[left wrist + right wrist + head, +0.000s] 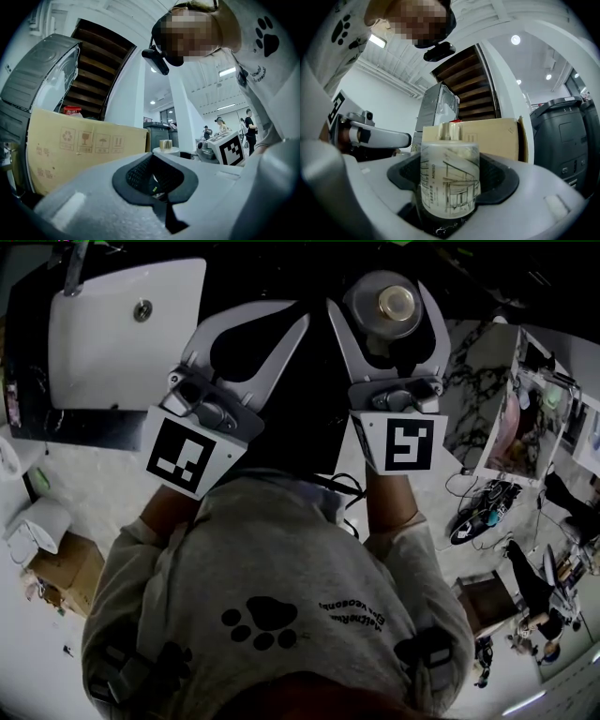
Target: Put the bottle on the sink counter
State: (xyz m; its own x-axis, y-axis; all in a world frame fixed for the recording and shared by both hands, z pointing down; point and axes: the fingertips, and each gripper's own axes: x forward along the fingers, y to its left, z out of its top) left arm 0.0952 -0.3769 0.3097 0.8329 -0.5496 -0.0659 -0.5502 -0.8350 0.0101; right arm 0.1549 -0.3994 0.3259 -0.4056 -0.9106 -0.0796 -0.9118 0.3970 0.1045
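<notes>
Frosted bottle (450,173) upright between jaws of the right gripper (452,183).

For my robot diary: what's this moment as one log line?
left gripper: shut, empty | right gripper: shut on bottle | sink: to their left

The frosted bottle (450,183) carries a dark line drawing and a cream cap (449,131), the sink (112,324) is white, the counter (253,273) black, and the grey shirt (281,549) shows a black paw print (261,622).

head: overhead, steeply down | 2 gripper views: upward, close | shared: cardboard box (84,150)
</notes>
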